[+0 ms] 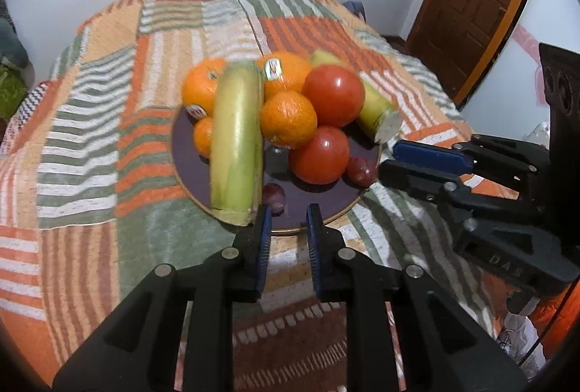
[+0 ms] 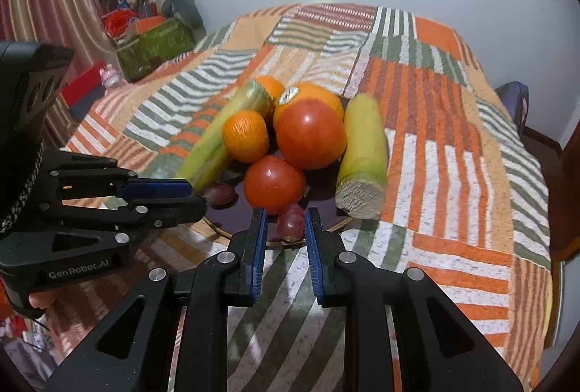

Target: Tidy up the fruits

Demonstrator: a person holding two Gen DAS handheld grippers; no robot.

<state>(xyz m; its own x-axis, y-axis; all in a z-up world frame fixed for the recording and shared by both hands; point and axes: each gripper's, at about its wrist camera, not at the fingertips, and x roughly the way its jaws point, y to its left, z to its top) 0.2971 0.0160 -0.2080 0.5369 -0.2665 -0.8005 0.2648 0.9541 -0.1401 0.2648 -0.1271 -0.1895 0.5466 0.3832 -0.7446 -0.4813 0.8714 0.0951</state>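
Note:
A dark purple plate (image 1: 311, 207) (image 2: 232, 214) holds a heap of fruit: several oranges (image 1: 288, 118) (image 2: 245, 135), two red tomatoes (image 1: 333, 95) (image 2: 311, 134), two yellow-green corn cobs (image 1: 237, 142) (image 2: 362, 153) and two small purple grapes (image 1: 274, 196) (image 2: 290, 220). My left gripper (image 1: 288, 214) (image 2: 190, 198) is open and empty at the plate's near rim, close to one grape. My right gripper (image 2: 286, 216) (image 1: 389, 158) is open, its jaws either side of the other grape (image 1: 360, 169) at the plate's edge.
The plate sits on a round table under a striped orange, green and white cloth (image 1: 108, 145) (image 2: 453, 156). A wooden door (image 1: 475, 0) stands at the right. Bags and clutter (image 2: 152, 37) lie by a curtain at the left.

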